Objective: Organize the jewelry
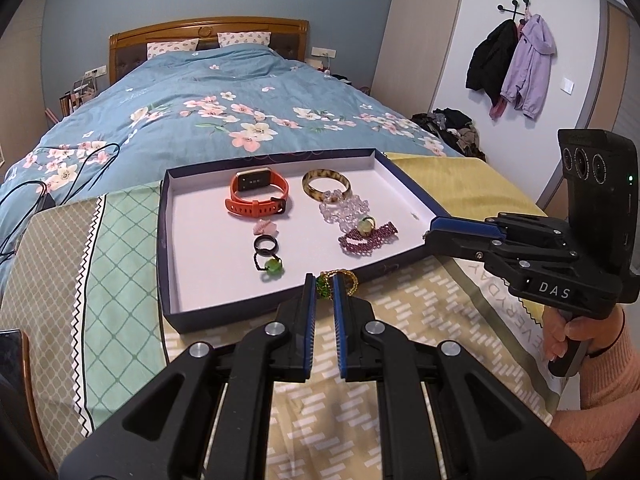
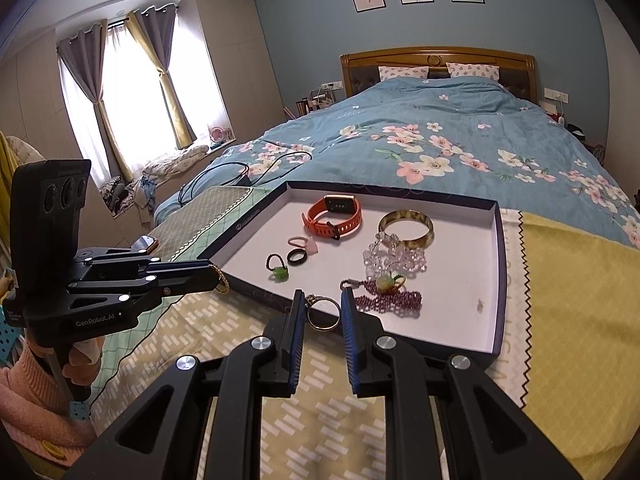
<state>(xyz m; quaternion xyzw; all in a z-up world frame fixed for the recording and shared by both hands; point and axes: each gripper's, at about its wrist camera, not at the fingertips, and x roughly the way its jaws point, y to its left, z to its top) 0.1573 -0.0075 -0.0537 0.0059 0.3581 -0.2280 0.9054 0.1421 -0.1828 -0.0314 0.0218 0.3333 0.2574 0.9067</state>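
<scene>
Right wrist view: right gripper (image 2: 323, 314) pinches a thin gold ring (image 2: 323, 313) across its band, just over the tray's (image 2: 496, 280) near rim; light, stiff, slippery. Left gripper (image 1: 323, 285) clamps a limp green-and-gold beaded bracelet (image 1: 338, 282). Beyond lie the watch (image 2: 334, 216) and bangle (image 2: 406, 228).

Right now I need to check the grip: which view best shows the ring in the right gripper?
The right wrist view. There the silver ring sits in full outline between the jaws of the right gripper, above the box's near wall. In the left wrist view the right gripper appears side-on, and the ring is hidden.
</scene>
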